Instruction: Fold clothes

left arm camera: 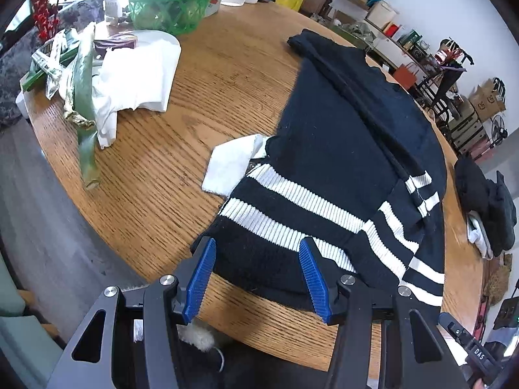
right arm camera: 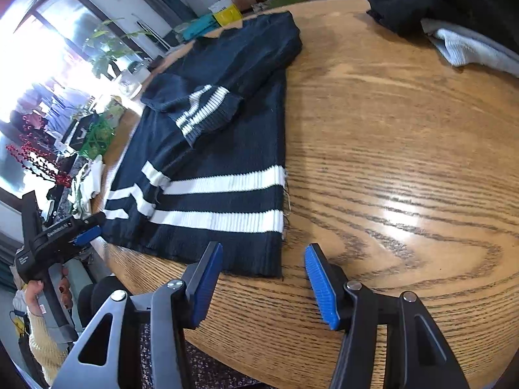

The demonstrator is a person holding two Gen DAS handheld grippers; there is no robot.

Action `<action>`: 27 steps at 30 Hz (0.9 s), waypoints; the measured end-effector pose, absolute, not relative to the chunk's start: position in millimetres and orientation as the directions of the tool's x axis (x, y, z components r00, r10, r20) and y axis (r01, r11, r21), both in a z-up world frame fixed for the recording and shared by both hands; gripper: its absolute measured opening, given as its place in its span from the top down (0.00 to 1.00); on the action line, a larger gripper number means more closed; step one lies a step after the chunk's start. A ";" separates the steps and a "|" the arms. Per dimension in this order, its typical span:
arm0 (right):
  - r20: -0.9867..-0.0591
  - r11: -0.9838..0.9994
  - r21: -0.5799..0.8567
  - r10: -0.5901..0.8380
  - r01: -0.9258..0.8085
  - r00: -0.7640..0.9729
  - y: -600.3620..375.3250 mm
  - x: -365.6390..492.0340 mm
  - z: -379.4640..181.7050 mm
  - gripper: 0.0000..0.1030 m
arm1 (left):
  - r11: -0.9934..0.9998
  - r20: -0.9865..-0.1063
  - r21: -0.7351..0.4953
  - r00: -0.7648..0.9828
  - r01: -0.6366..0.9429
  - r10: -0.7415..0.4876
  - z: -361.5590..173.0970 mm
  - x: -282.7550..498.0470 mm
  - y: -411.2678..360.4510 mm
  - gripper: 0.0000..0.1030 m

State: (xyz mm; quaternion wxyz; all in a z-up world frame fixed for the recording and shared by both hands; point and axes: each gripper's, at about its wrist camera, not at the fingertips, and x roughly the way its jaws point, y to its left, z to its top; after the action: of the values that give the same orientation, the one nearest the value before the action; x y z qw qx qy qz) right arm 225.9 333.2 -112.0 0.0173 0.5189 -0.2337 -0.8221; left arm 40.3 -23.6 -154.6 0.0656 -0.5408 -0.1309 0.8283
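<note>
A dark navy sweater [left arm camera: 340, 136] with white stripes lies flat on the round wooden table [left arm camera: 211, 74], one sleeve [left arm camera: 366, 97] folded across its body. A white collar piece [left arm camera: 232, 162] sticks out at its left side. My left gripper [left arm camera: 258, 248] is open, its blue pads either side of the striped hem at the near table edge. In the right wrist view the sweater [right arm camera: 220, 149] lies left of centre with a striped cuff [right arm camera: 204, 110] on top. My right gripper [right arm camera: 263, 254] is open just in front of the hem's right corner [right arm camera: 272, 269], nothing between its fingers.
White cloth [left arm camera: 139, 74], long green leaves [left arm camera: 82, 97] and a green basket [left arm camera: 168, 9] crowd the far left of the table. A dark garment pile [right arm camera: 421, 3] and a pale cloth [right arm camera: 467, 48] sit at the far right. A hand holds the left gripper [right arm camera: 58, 240].
</note>
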 end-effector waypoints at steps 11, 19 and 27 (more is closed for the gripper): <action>-0.825 -0.866 0.456 -0.326 -0.205 -0.461 326.1 221.2 -114.5 0.51 | -0.965 -0.876 -0.256 -0.433 0.048 0.211 -153.0 46.0 -26.9 0.46; -0.820 -0.857 0.469 -0.332 -0.214 -0.467 328.0 219.1 -115.8 0.59 | -0.974 -0.877 -0.217 -0.452 0.070 0.163 -153.4 48.8 -31.2 0.47; -0.823 -0.841 0.477 -0.326 -0.255 -0.465 336.6 220.4 -121.8 0.93 | -0.972 -0.881 -0.213 -0.451 0.103 0.145 -151.2 57.4 -32.2 0.95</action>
State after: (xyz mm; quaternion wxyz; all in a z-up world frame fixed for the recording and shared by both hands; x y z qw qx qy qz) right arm 220.4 336.6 -121.8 0.0220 0.5169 -0.2810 -0.8083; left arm 57.4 -32.2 -151.2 0.0124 -0.5238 -0.1187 0.8434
